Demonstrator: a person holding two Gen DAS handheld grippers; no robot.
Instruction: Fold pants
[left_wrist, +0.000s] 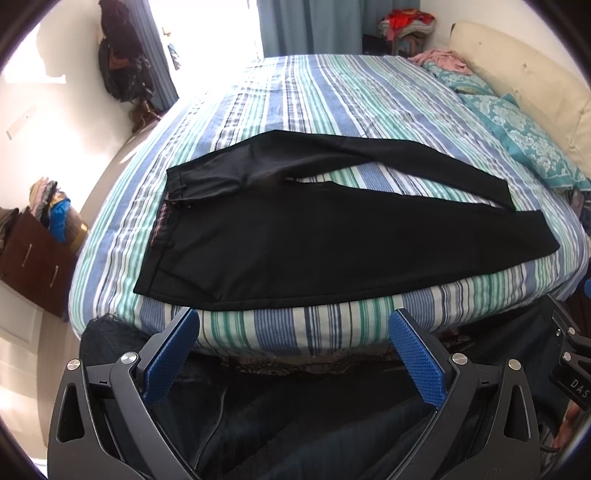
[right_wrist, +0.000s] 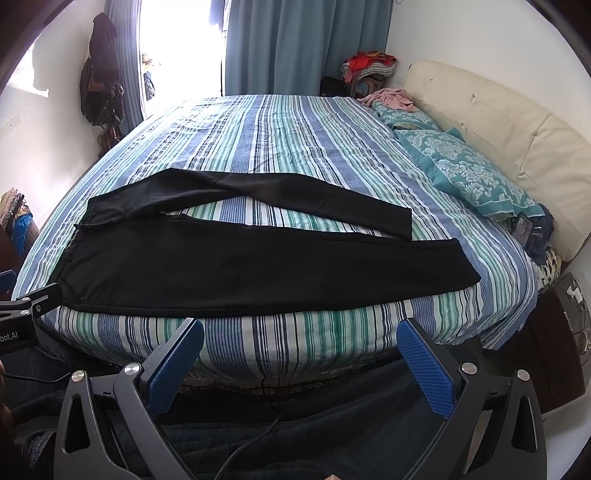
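Black pants (left_wrist: 295, 236) lie flat near the front edge of the striped bed (left_wrist: 332, 99), waistband to the left, both legs spread apart and running to the right. They also show in the right wrist view (right_wrist: 240, 266). My left gripper (left_wrist: 293, 321) is open and empty, held in front of the bed's near edge, below the pants' lower hem side. My right gripper (right_wrist: 301, 330) is open and empty, also short of the bed edge, below the near leg. Neither gripper touches the pants.
Teal patterned pillows (right_wrist: 472, 173) and a cream headboard (right_wrist: 517, 133) lie at the right. A brown dresser (left_wrist: 33, 258) with clothes stands left of the bed. Blue curtains (right_wrist: 303, 44) hang behind. The other gripper's body shows at the left edge of the right wrist view (right_wrist: 22, 314).
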